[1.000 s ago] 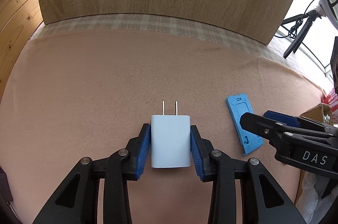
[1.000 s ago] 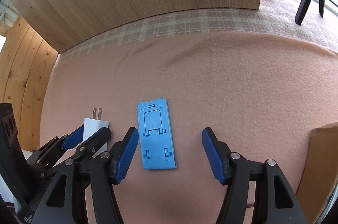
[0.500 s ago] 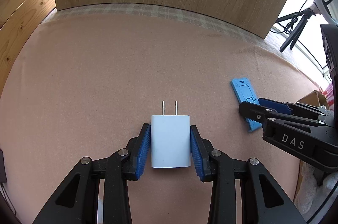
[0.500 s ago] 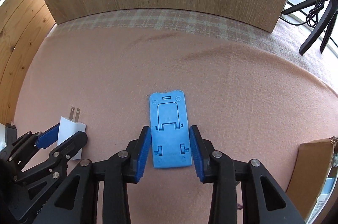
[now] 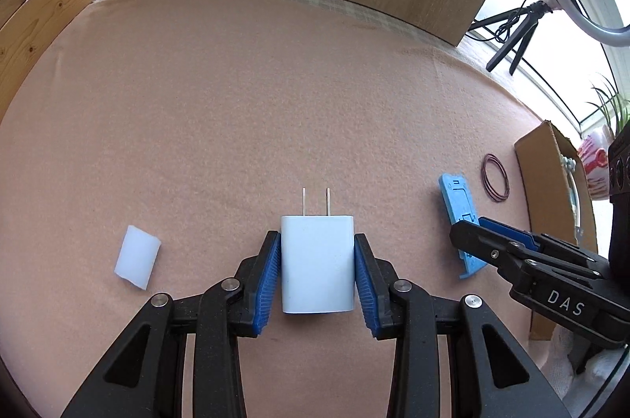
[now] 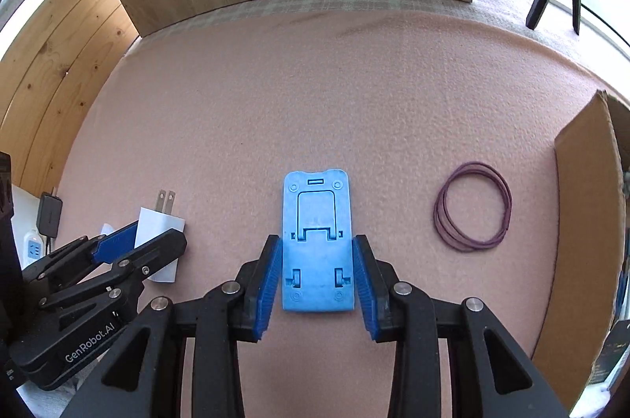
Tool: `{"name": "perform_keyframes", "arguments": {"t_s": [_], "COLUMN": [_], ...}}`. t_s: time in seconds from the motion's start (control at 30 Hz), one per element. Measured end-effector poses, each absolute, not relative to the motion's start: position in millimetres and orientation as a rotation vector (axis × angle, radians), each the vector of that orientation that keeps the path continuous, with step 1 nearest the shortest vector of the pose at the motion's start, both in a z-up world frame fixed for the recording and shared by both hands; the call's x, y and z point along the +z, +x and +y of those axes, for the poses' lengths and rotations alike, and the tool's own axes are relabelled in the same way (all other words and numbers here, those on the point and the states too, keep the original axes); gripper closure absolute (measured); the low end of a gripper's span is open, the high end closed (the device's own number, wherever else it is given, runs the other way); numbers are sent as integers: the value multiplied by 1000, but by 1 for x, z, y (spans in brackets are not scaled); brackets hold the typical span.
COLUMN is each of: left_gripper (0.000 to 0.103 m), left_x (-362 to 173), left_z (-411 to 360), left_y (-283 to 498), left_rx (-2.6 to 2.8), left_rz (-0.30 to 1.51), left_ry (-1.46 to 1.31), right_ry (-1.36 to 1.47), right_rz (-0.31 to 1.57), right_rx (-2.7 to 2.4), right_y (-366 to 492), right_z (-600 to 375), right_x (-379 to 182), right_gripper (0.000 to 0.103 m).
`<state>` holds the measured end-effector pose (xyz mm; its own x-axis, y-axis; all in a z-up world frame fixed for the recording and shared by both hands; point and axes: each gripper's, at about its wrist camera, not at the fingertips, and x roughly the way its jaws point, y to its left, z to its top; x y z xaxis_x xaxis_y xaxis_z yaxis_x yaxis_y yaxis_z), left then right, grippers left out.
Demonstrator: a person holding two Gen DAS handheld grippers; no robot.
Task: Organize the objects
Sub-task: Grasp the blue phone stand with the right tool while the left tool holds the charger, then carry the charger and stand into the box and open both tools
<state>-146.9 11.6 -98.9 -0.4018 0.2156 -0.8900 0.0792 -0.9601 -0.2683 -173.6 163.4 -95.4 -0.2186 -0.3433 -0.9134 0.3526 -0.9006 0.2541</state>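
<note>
Gripping white charger point(image 5: 317, 264) – left gripper point(image 5: 317, 274); right gripper point(image 6: 317, 274) clamps blue stand point(image 6: 317, 240) nr cardboard box point(image 6: 582, 221)

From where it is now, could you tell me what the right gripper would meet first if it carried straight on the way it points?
Probably only the pink cloth. The right gripper already clamps the blue stand, and the purple band lies off to its side.

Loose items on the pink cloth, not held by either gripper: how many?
2: a white foam block left of the left gripper, and purple rubber bands right of the right gripper. Others may be hidden.
</note>
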Motion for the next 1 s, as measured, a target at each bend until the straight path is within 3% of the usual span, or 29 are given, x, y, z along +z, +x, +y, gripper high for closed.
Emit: {"name": "perform_keyframes", "arguments": {"t_s": [0.5, 1.0], "left_gripper": [64, 64], "left_x": [-52, 12], "left_z": [60, 160], "left_y": [-82, -87], "left_rx": [2422, 2368], "left_rz": [-511, -380], "left_ry": [-1538, -1347], "right_ry": [1532, 1430], "right_rz": [-297, -397], "right_rx": [-2177, -2355], "right_y": [-108, -66], "right_z": [249, 346], "right_x": [-52, -7], "right_gripper": [70, 70]}}
